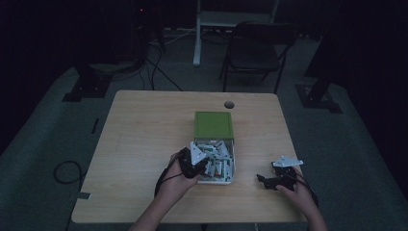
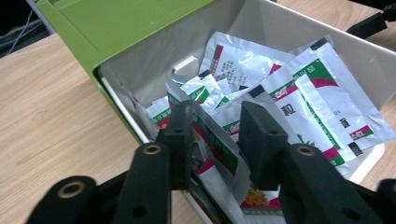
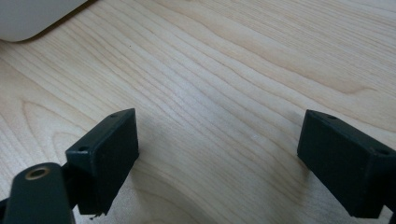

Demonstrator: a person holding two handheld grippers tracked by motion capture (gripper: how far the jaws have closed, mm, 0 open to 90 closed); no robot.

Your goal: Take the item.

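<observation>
Several packets (image 2: pixel 219 140) sit between your left gripper's (image 2: pixel 219 135) narrowed jaws, grip unclear; extras may lift from the box (image 2: pixel 299 35). Right gripper (image 3: pixel 217 154) gapes empty.

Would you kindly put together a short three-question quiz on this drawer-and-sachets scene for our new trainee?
1. True or false: the right gripper stands open over bare table.
2. What fills the white drawer pulled out of the green box? A) screws B) foil sachets C) pens
3. Which gripper has a sachet between its jaws?

Key
1. True: its jaws stand wide apart with only wood grain between them.
2. B: silver sachets printed in green, red and white.
3. The left gripper, reaching into the drawer; whether its pads already press on the sachet cannot be told.
</observation>
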